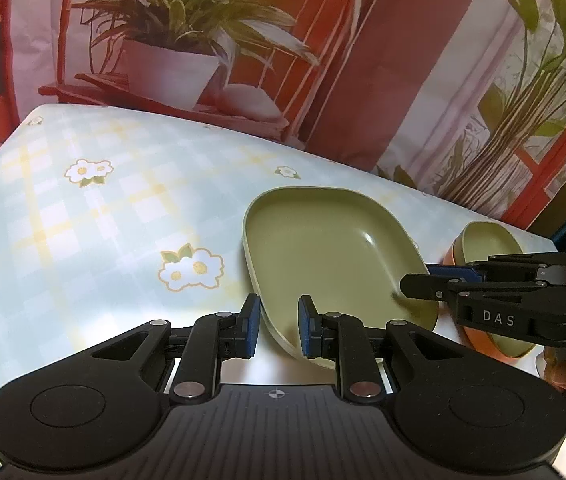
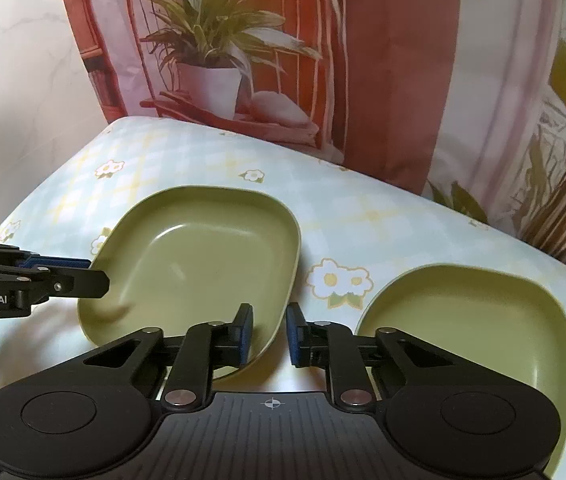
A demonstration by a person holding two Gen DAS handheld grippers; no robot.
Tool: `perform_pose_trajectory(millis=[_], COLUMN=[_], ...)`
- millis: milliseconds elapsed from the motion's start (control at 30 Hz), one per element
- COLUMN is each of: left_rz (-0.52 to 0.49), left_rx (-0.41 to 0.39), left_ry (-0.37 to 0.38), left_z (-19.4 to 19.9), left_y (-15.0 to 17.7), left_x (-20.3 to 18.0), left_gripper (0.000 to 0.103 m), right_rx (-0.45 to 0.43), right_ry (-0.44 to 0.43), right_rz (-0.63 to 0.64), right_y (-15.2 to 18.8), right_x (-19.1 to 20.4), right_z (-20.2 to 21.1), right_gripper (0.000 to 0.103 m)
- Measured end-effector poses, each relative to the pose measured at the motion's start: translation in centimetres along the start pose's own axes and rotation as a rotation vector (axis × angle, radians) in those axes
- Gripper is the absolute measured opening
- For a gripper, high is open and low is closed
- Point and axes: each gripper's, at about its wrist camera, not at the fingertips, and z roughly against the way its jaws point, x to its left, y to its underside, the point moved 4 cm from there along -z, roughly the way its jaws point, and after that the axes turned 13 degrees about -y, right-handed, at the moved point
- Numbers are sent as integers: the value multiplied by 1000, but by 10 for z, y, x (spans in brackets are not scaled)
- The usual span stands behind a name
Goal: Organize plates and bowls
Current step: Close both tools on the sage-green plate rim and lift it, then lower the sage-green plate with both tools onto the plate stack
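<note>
The tablecloth (image 2: 383,224) is pale blue and white check crossed with yellow lines, dotted with white flowers that have yellow centres and green leaves. Both plates, one (image 2: 203,248) on the left and one (image 2: 479,320) on the right, are olive green. A bowl (image 1: 487,244) is green inside and seems orange outside, though it is partly hidden. The backdrop (image 1: 363,60) is a print in red-brown and pink with green plants (image 1: 187,4) in white pots. Both grippers (image 1: 279,330) (image 2: 269,336) are black with blue pads.

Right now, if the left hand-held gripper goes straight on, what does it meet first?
Probably the green plate: its near rim already sits between the left hand-held gripper's fingers, so its floor comes first, though depth is unclear.
</note>
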Motion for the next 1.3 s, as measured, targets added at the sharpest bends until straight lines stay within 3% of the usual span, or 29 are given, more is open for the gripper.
perform_pose_trajectory(millis=[267,567,967,1300], left_rz=[-24,-80,-199,-267], left_rx=[-56,-117,-133,-101], left_ry=[-7,21,97,108], left_z=[25,59,69,52], left_y=[-9,-23,-17,1], left_x=[-7,-44,-135,-174], left_gripper=[21,21,21,21], right_rx=[-53,-130,-209,-228], right_ry=[-2,2,83,123], right_rz=[12,17,-39,-91], right_y=[-5,-8,26,57], right_x=[4,0,-56,-94], right_z=[20,66,142,158], right_gripper=[13,12,12,12])
